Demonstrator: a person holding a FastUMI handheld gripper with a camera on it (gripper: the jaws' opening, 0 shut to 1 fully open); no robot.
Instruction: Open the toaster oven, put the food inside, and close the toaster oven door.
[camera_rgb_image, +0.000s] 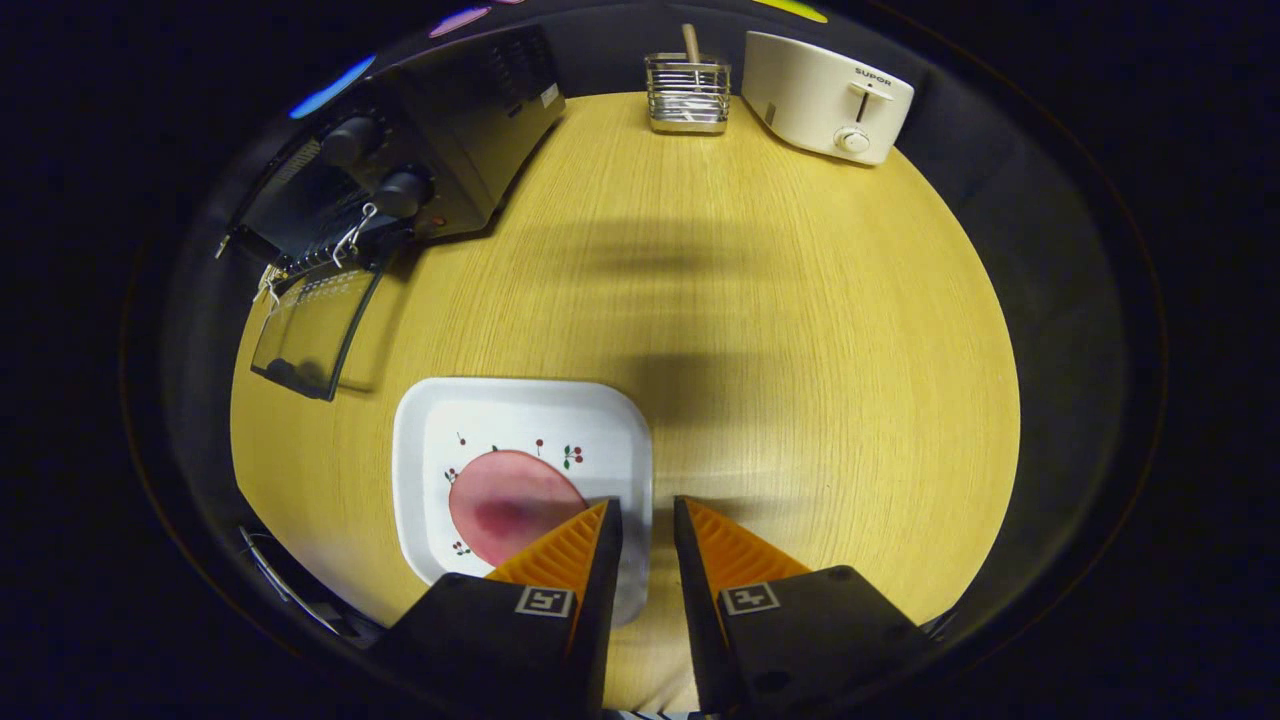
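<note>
Currently gripper (647, 515) narrowly parted, empty; food (505, 500) on plate (425, 440) just left of fingers; oven (400, 170) door down, far left.

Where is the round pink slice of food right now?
In the gripper view, the round pink slice of food lies on the white square plate on the wooden table, partly under the gripper's left finger, with the fingers slightly apart and holding nothing.

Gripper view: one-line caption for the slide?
Toaster oven door open; gripper fingers slightly apart, holding nothing, over the edge of the white plate with the pink food slice.
</note>
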